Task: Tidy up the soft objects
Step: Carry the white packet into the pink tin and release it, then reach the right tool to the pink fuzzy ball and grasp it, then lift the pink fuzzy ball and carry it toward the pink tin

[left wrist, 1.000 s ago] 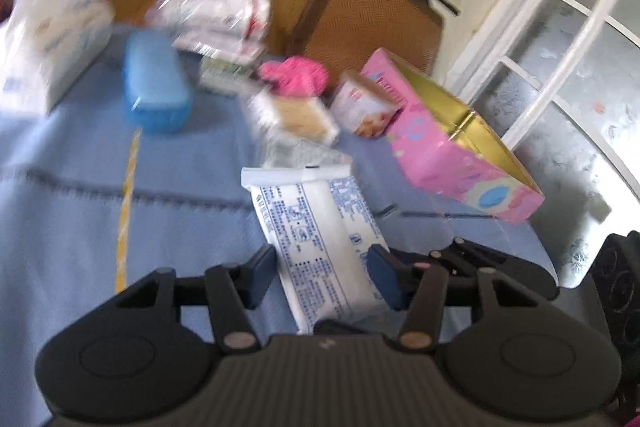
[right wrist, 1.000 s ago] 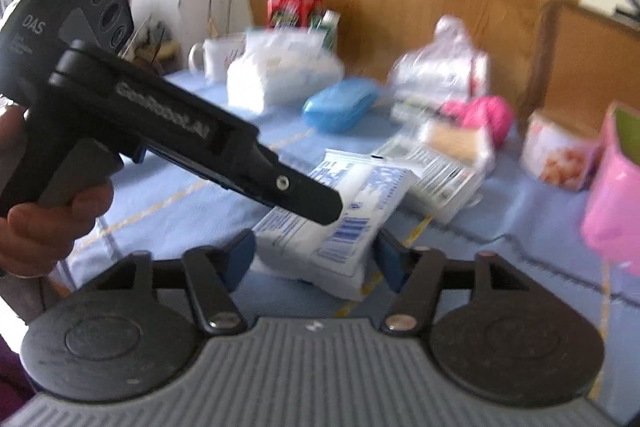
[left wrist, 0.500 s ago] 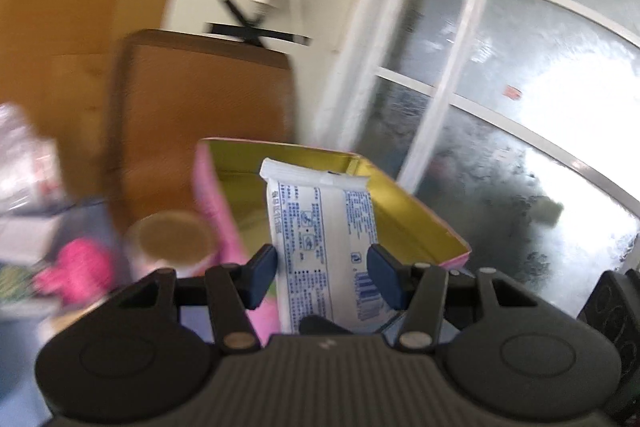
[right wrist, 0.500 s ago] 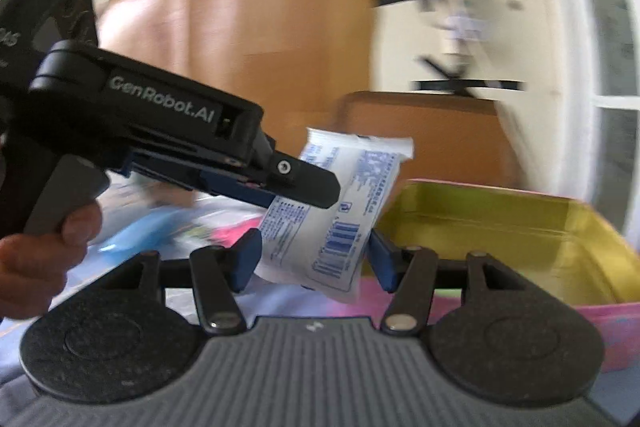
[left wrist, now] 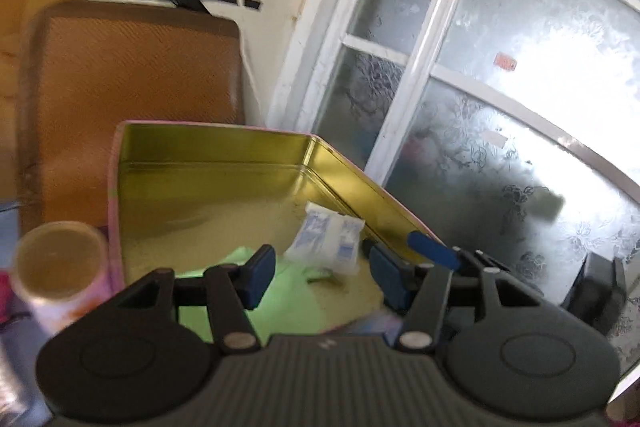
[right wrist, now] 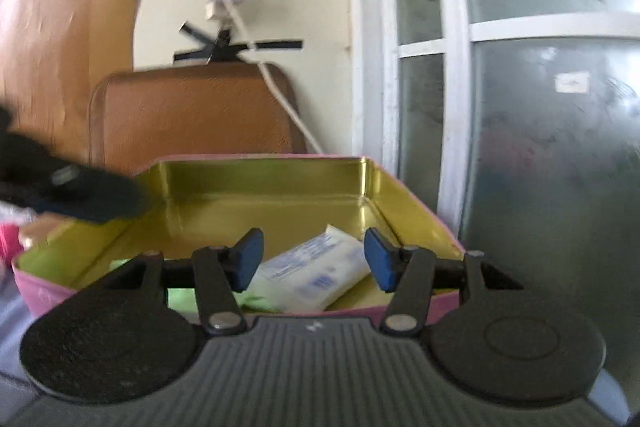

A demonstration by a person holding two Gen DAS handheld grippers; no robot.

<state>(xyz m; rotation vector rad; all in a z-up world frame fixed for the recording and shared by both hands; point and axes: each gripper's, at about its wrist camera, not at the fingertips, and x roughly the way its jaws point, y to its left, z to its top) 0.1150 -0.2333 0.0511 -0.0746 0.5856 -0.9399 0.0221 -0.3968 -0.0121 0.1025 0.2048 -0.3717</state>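
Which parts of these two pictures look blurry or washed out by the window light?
Left wrist view: the frosted window blows out white at right, the cup smears. Right wrist view: softer all over, the left tongs a dark blur, the white packet print unreadable; both views bend the window frames.

The tin box is shiny gold metal inside. The white packet looks like smooth, soft plastic.
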